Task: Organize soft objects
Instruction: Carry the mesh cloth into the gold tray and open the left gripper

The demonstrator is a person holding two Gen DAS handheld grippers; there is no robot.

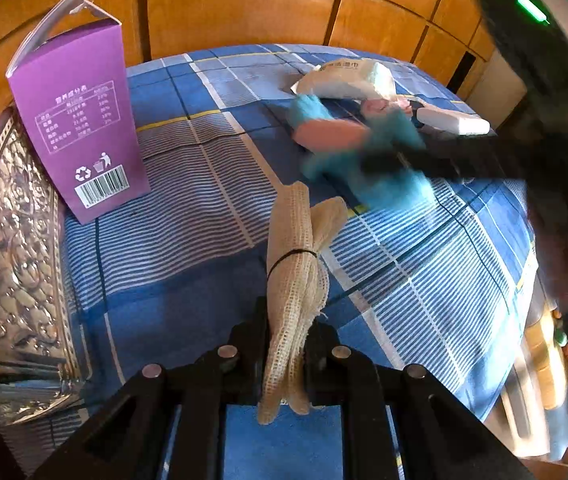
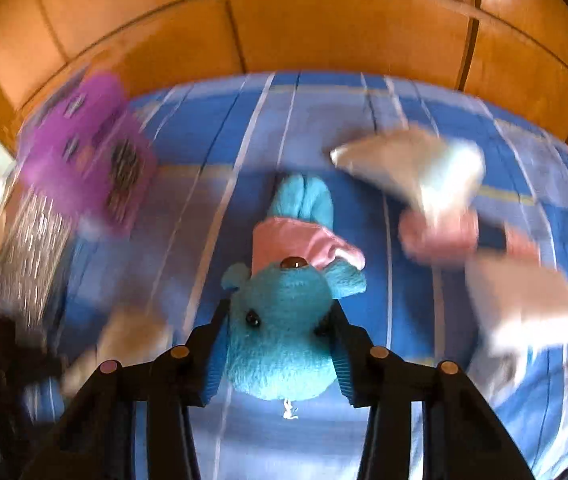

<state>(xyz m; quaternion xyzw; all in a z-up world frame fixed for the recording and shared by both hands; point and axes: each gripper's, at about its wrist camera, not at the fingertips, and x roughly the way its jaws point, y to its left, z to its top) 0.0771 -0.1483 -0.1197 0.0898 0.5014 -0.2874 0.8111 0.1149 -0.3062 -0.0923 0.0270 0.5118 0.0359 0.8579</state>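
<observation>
While the left gripper (image 1: 286, 344) pinches it tight, the long cream mesh cloth roll with a thin black band around its middle (image 1: 296, 280) sticks out straight ahead. Its far end points away over the blue checked bed sheet (image 1: 187, 232), toward the wooden wall panels (image 1: 243, 12). This gripper tilts steeply down at the sheet.

To the left of the roll stands a tall purple paper box (image 1: 79, 120), well apart from it. Past the roll's far end, a blurry small teal plush bear in a pink shirt (image 1: 348, 148) hangs in the right gripper (image 2: 279, 344). Its fingers are partly open and press on both sides of the bear's head. The bear's long body points away from that gripper, legs toward the wall. This gripper tilts down too.

Beyond the bear lie two soft white tissue packs (image 1: 348, 80).
</observation>
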